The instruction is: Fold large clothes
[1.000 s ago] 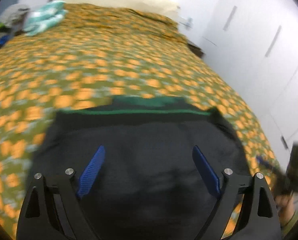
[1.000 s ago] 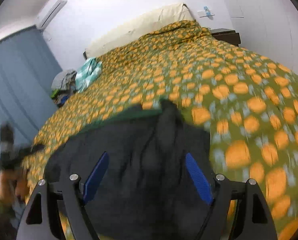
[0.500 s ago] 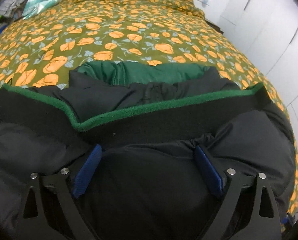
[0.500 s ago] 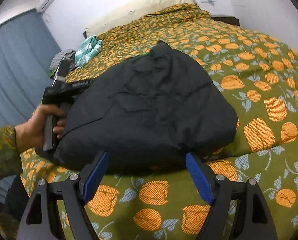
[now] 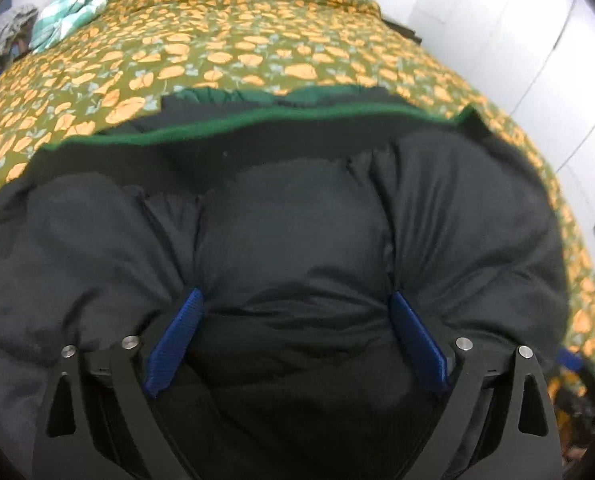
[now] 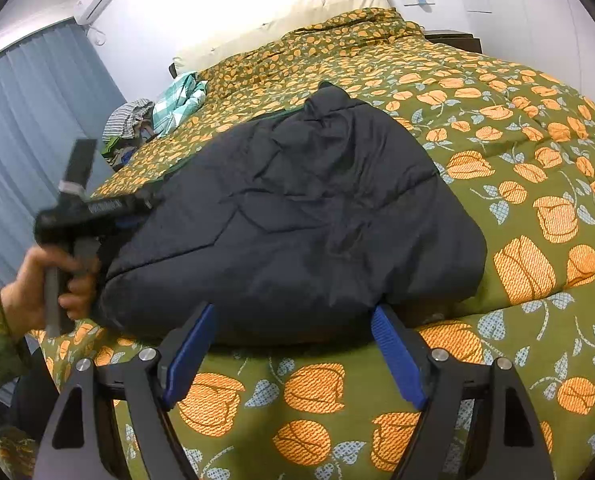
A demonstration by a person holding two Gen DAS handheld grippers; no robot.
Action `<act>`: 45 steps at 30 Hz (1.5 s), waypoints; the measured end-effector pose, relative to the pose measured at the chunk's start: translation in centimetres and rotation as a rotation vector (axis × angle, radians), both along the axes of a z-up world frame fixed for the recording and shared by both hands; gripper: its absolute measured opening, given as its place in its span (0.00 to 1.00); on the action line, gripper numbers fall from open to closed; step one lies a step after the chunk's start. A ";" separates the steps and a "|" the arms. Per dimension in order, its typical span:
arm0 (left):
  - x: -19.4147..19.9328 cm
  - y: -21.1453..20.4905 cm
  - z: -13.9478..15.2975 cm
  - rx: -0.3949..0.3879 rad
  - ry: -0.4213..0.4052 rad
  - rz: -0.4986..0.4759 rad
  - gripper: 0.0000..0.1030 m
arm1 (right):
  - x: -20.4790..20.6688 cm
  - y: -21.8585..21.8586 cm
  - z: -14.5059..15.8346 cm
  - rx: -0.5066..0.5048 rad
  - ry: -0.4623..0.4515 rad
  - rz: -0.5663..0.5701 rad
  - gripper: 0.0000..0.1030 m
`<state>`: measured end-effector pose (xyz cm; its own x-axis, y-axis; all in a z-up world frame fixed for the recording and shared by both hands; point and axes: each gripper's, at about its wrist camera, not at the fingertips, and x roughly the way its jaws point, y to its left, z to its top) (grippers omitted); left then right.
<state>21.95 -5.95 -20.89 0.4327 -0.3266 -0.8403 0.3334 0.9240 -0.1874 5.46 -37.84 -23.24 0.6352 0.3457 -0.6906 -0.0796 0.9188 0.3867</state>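
While the puffy black jacket (image 6: pixel 289 220) lies bunched in a folded mound on the bed's flowered cover (image 6: pixel 537 168), both claws sit at its near side. Going from the left of the right wrist view, a blue curtain (image 6: pixel 37 128) hangs along the wall, and below it the person's left hand (image 6: pixel 45 284) grips the handle of the left claw (image 5: pixel 293 332), whose black body reaches in against the jacket's left edge. Through that claw's own camera the jacket fills nearly the whole lower frame: the padded cloth bulges up between the two blue pads and swells outside each of them, so the spread jaws are pushed down into the fabric. Whether the pads actually pinch it I cannot tell. A green trim (image 5: pixel 257 120) runs along the jacket's far edge, with green lining showing just behind it.

Further right, the right claw (image 6: pixel 293 340) stands released, its blue pads wide apart and empty. Its tips lie just at the jacket's near edge, the left tip over the hem and the right tip beside the hem's right corner, with bare flowered cover between the fingers below.

Farther back, a teal checked cloth (image 6: pixel 177 100) and a heap of other garments (image 6: pixel 129 124) lie at the bed's left side, near the cream pillow (image 6: pixel 297 12). White cupboard doors (image 5: pixel 537 60) close the right.
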 end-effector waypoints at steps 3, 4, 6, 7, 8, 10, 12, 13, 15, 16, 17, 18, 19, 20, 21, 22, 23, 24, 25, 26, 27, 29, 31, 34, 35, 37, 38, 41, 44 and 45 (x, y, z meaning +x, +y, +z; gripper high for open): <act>0.7 -0.6 -1.1 0.016 -0.004 -0.006 0.93 | -0.2 0.0 0.1 -0.007 -0.008 -0.001 0.79; 0.9 -0.6 -1.2 0.015 -0.001 -0.008 0.94 | -0.1 0.1 0.1 -0.008 -0.005 -0.001 0.79; 0.8 -0.6 -1.1 0.013 0.002 -0.014 0.94 | 0.0 0.2 0.0 -0.013 -0.001 0.000 0.79; 0.5 -0.4 -0.7 0.005 -0.003 -0.017 0.94 | 0.0 0.2 0.0 -0.013 -0.001 0.001 0.79; 0.2 -0.2 -0.2 0.001 -0.004 -0.019 0.92 | 0.0 0.2 0.1 -0.012 -0.004 0.003 0.79; -0.9 0.2 0.9 0.003 -0.002 -0.013 0.90 | -0.2 0.1 0.3 -0.013 -0.015 0.003 0.79; -3.2 0.7 2.2 -0.023 -0.011 -0.026 0.90 | -0.4 -0.1 0.5 -0.010 -0.023 0.000 0.79; -4.0 0.8 2.3 -0.024 -0.015 -0.031 0.90 | -0.3 -0.2 0.5 -0.006 -0.023 -0.003 0.79; -5.6 1.0 1.9 -0.020 -0.008 -0.037 0.90 | -0.2 -0.2 0.5 0.002 -0.021 -0.007 0.79; -6.0 1.1 1.3 -0.020 -0.013 -0.036 0.90 | -0.2 -0.2 0.5 0.005 -0.020 -0.009 0.79; -5.9 1.0 0.8 -0.020 -0.015 -0.034 0.91 | -0.1 -0.2 0.5 0.007 -0.019 -0.009 0.79; -5.7 0.9 0.2 -0.022 -0.008 -0.030 0.91 | -0.1 -0.1 0.5 0.006 -0.018 -0.009 0.79; -5.4 0.9 -0.2 -0.020 -0.004 -0.030 0.91 | -0.1 0.0 0.5 0.000 -0.019 -0.006 0.79; -5.1 0.7 -0.6 -0.013 -0.004 -0.034 0.92 | -0.2 0.1 0.6 -0.006 -0.022 -0.001 0.79; -4.8 0.5 -1.0 -0.007 -0.005 -0.040 0.92 | -0.3 0.2 0.7 -0.012 -0.024 0.002 0.79; -4.8 0.4 -1.1 0.001 -0.006 -0.044 0.92 | -0.4 0.3 0.7 -0.015 -0.026 0.004 0.79; -4.7 0.2 -1.2 0.012 -0.009 -0.049 0.93 | -0.4 0.4 0.7 -0.018 -0.025 0.006 0.79; -4.7 0.0 -1.2 0.020 -0.011 -0.052 0.93 | -0.3 0.4 0.6 -0.019 -0.023 0.006 0.79; -4.9 0.0 -1.0 0.023 -0.013 -0.053 0.93 | -0.3 0.5 0.6 -0.019 -0.021 0.005 0.79; -5.1 0.1 -0.7 0.023 -0.018 -0.054 0.92 | -0.3 0.5 0.6 -0.019 -0.021 0.002 0.79; -5.3 0.2 -0.3 0.025 -0.019 -0.053 0.92 | -0.3 0.4 0.7 -0.019 -0.024 0.000 0.79; -6.6 0.6 1.1 0.018 -0.013 -0.040 0.89 | -0.6 0.4 1.0 -0.023 -0.037 -0.002 0.79; -8.1 1.1 1.9 -0.018 -0.010 -0.042 0.89 | -0.9 0.4 1.1 -0.024 -0.042 -0.001 0.79; -10.4 0.7 1.5 0.017 -0.031 -0.065 0.89 | -0.7 0.4 1.0 -0.020 -0.037 0.000 0.79; -10.7 0.5 1.0 0.039 -0.038 -0.075 0.90 | -0.6 0.5 0.9 -0.018 -0.034 0.000 0.79; -10.7 0.4 0.0 0.049 -0.038 -0.077 0.90 | -0.5 0.7 0.8 -0.018 -0.029 0.002 0.79; -10.5 0.4 -0.4 0.043 -0.034 -0.074 0.90 | -0.4 0.7 0.8 -0.021 -0.028 0.005 0.79; -10.0 0.1 -1.0 0.049 -0.035 -0.091 0.90 | -0.5 1.0 0.7 -0.036 -0.026 0.017 0.79; -10.2 0.1 -0.6 0.061 -0.040 -0.104 0.90 | -0.5 0.9 0.6 -0.036 -0.023 0.012 0.79; -10.4 0.1 -0.2 0.064 -0.040 -0.103 0.89 | -0.6 0.8 0.7 -0.035 -0.025 0.009 0.79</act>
